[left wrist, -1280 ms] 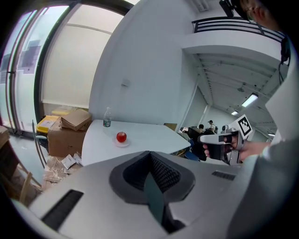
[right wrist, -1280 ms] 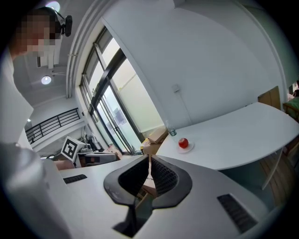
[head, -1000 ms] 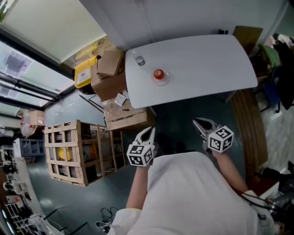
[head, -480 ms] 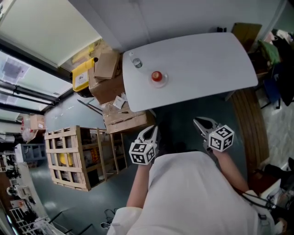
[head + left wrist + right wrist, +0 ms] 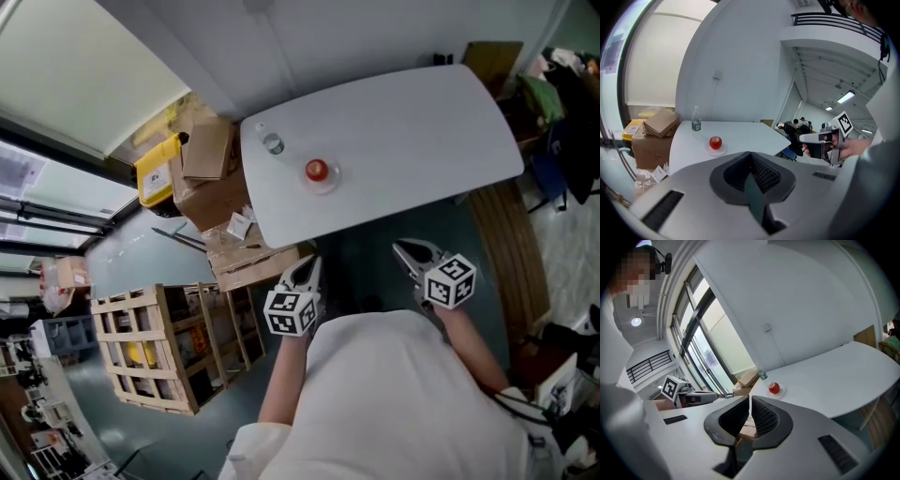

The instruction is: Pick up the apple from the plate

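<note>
A red apple (image 5: 316,170) sits on a small white plate (image 5: 328,180) on the left part of a white table (image 5: 412,141); both gripper views show the apple (image 5: 715,142) (image 5: 774,388) too. My left gripper (image 5: 307,267) and right gripper (image 5: 410,250) are held close to my body, well short of the table's near edge and far from the apple. Both have their jaws shut with nothing between them (image 5: 751,154) (image 5: 749,397).
A clear water bottle (image 5: 272,142) stands on the table behind and left of the plate. Cardboard boxes (image 5: 208,159), a yellow bin (image 5: 156,171) and a wooden crate (image 5: 155,347) lie left of the table. A wooden bench (image 5: 511,253) runs along the right.
Both grippers and my view have moved toward the table; the table and apple have shifted slightly left and down in the head view. Jaws stay shut.
</note>
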Tool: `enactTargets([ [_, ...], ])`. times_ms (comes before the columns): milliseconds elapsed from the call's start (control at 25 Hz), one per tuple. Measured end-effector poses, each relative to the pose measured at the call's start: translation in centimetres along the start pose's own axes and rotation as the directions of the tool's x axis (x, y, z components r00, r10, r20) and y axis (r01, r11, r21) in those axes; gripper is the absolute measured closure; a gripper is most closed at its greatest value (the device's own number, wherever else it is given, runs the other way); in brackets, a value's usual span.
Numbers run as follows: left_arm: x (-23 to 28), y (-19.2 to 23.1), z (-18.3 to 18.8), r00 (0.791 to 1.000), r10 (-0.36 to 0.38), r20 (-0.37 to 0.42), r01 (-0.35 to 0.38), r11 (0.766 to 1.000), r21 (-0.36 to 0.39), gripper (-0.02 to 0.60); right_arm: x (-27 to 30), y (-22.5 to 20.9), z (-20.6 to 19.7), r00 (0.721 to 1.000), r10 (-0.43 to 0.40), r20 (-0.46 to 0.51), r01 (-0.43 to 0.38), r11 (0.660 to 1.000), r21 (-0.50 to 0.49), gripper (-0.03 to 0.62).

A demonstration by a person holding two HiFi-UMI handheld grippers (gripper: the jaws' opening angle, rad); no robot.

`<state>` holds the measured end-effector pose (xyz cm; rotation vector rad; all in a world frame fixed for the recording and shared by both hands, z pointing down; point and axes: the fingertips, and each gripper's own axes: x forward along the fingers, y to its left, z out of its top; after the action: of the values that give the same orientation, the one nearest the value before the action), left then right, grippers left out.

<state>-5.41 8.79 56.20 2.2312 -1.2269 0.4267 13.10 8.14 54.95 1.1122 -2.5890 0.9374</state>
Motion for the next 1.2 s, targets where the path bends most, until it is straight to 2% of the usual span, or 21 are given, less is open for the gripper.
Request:
enactTargets([
  [640,5.9,8.9,5.5,0.994,-0.085,-0.071,0.090,0.994,0.068,0.580,10.1,-1.7,4.4,0.997,-0.072,-0.013,0.072,0.996,0.050,0.556],
  [1000,9.6,12.2,6.8,0.974,-0.184,-0.135,0.201,0.971,0.126,0.580,15.0,-2.3,5.9,0.991,-0.133,-0.021,0.134,0.988,0.076,0.556],
  [1200,11.2,12.8,7.5,0.964,-0.223,-0.141,0.244,0.959,0.147,0.580,16.6,-2.1,6.6,0.989,-0.144,-0.025,0.146,0.986,0.079,0.556],
])
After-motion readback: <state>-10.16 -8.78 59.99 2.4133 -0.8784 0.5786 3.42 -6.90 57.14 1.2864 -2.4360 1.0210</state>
